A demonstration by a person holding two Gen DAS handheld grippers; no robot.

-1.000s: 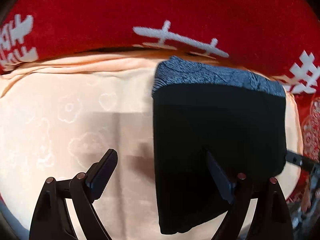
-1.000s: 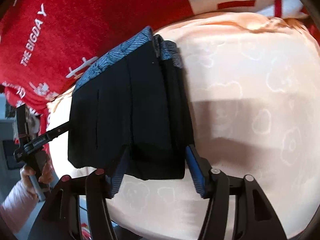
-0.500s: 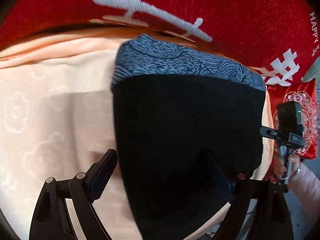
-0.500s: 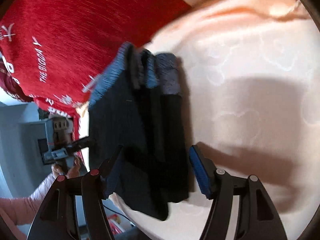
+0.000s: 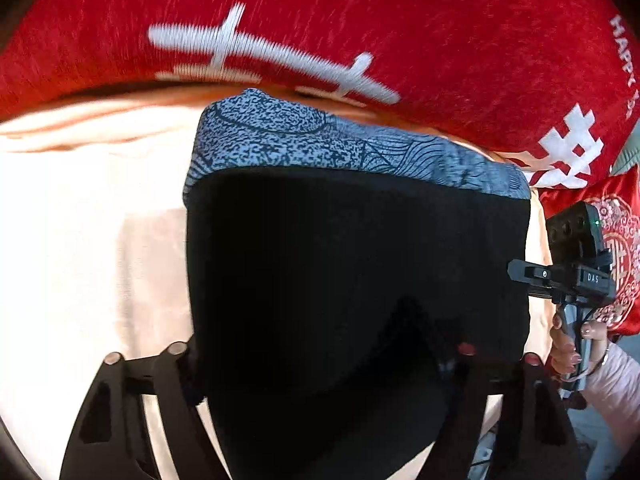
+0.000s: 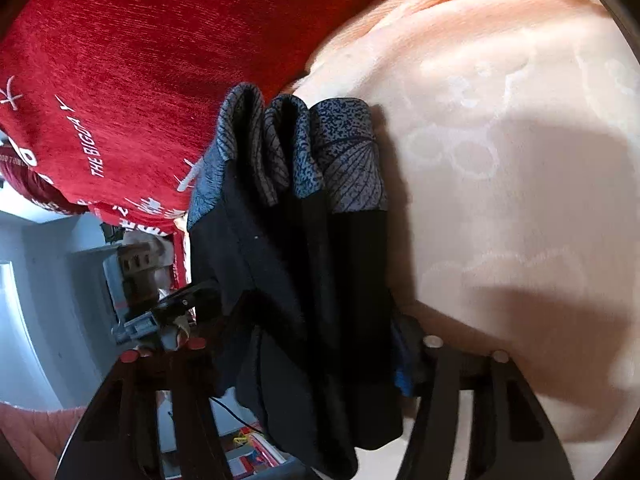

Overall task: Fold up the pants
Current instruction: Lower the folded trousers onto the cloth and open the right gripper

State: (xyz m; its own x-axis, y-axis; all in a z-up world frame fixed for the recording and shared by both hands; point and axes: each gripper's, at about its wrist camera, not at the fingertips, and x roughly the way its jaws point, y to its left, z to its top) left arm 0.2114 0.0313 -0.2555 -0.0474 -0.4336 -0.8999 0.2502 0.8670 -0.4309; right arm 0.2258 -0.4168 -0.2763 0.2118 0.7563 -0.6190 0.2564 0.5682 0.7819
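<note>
We see our left tool and right tool closing, each clamped on the folded black pants with a blue-grey patterned waistband; they lie on the peach bed cover.

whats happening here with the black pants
A person is folding black pants on a peach sheet, working with tongs in each hand. The pants are already folded into a thick bundle, patterned waistband toward the red blanket. Both tongs have just been closing: the left tongs straddle the near edge of the bundle, and the right tongs squeeze its stacked layers from the side.
</note>
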